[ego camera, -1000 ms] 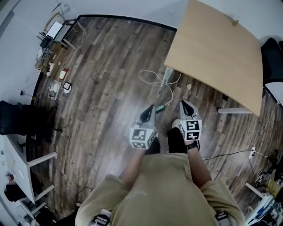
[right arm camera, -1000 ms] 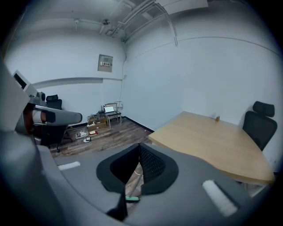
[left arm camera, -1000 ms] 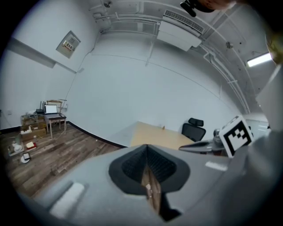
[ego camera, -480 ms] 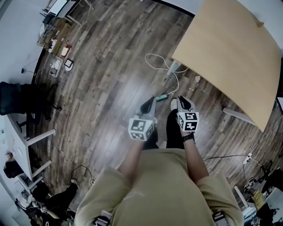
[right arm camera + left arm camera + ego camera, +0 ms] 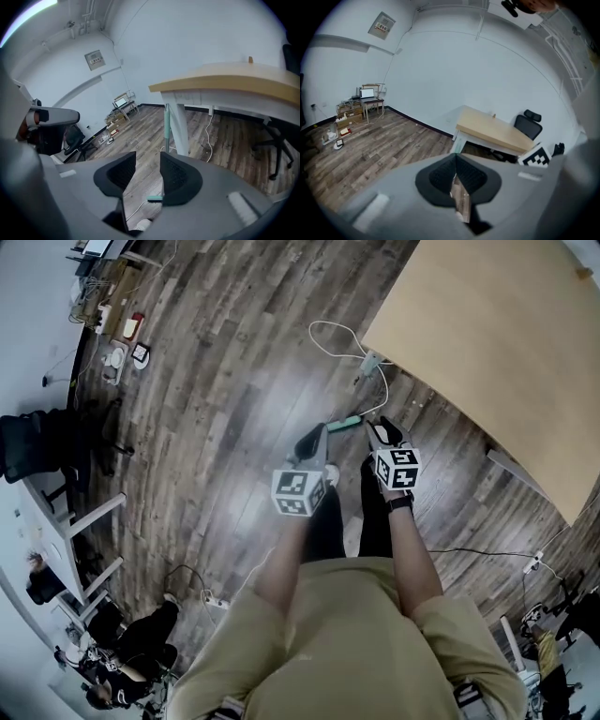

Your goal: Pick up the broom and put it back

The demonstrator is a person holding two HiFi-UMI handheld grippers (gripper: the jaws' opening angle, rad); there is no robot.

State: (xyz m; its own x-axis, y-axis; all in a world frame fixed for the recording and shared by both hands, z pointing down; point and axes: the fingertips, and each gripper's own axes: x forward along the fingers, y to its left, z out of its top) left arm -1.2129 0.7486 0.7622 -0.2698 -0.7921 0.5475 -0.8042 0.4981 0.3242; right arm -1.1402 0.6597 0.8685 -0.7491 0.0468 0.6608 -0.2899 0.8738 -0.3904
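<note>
The teal broom (image 5: 166, 125) stands with its pole upright beside the white table leg (image 5: 180, 126). Its teal head (image 5: 154, 198) shows on the floor through the gap of my right gripper (image 5: 147, 161). That gripper's jaws have just been opening, and they are open with nothing between the pads. In the head view a teal part of the broom (image 5: 345, 424) lies between the tips of my left gripper (image 5: 314, 437) and my right gripper (image 5: 380, 426). My left gripper (image 5: 455, 159) is shut and holds nothing.
A wooden table (image 5: 487, 343) stands ahead on the right, with a white cable (image 5: 333, 329) on the plank floor by its leg. Behind the table stands a black office chair (image 5: 528, 123). Clutter lines the far wall (image 5: 112, 324), and another person sits at the lower left (image 5: 122, 652).
Both grippers have moved forward and down towards the table leg and the broom. The head view has shifted the same way, so the table now fills more of the upper right.
</note>
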